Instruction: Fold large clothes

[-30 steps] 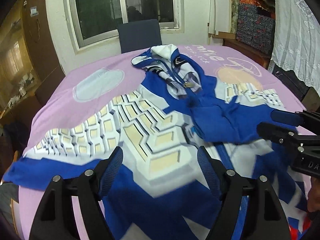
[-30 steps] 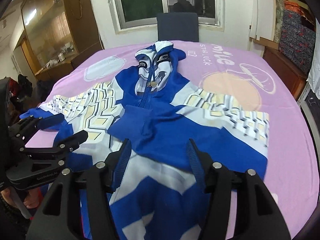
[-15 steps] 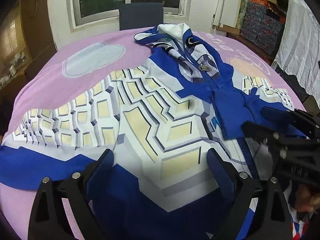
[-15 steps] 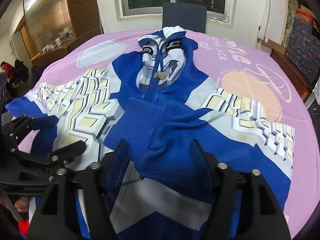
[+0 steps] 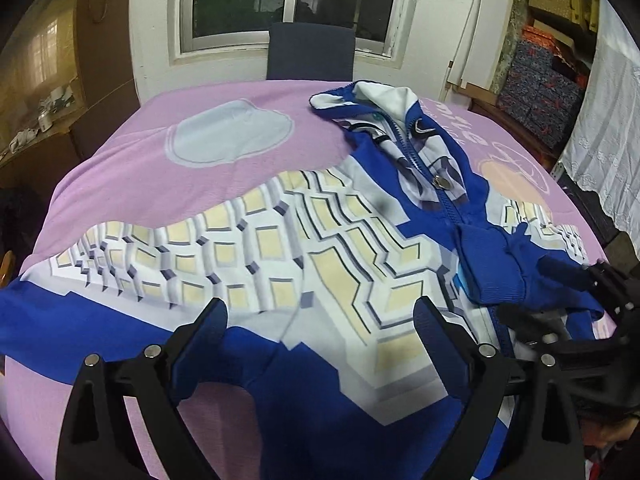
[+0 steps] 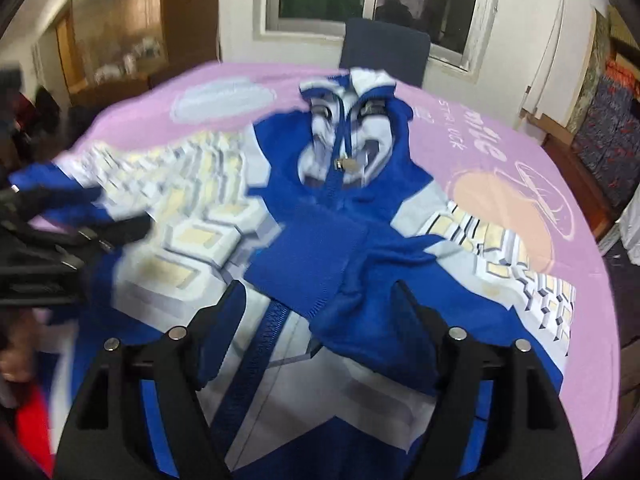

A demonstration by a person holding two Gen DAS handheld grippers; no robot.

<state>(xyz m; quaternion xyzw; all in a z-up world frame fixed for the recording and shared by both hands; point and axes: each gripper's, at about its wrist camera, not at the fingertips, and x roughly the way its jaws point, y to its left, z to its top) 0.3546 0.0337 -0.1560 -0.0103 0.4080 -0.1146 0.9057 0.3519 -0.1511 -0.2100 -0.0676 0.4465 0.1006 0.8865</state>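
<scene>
A blue and white hooded zip jacket (image 5: 344,248) (image 6: 352,208) lies front up on the pink tablecloth (image 5: 132,168). Its hood points at the far chair. One blue sleeve with a ribbed cuff (image 6: 312,264) (image 5: 492,264) is folded across the chest; the other sleeve (image 5: 60,312) stretches out to the left. My left gripper (image 5: 318,312) (image 6: 80,232) hovers open over the patterned left chest, with nothing gripped. My right gripper (image 6: 320,296) (image 5: 560,292) hangs over the folded sleeve. Its jaws are opening; the cuff lies below and between them and the pads do not press on it.
A dark chair (image 5: 310,54) stands against the table's far edge under a window. Stacked boxes (image 5: 540,92) and a lace curtain (image 5: 608,112) line the right side. Along the left wall runs a wooden cabinet (image 6: 120,52). Bare pink cloth (image 6: 520,152) lies right of the jacket.
Both views slid left and closer over the jacket. The left jaws spread wider. The right jaws narrowed a little, then widened again. The folded sleeve stayed on the chest.
</scene>
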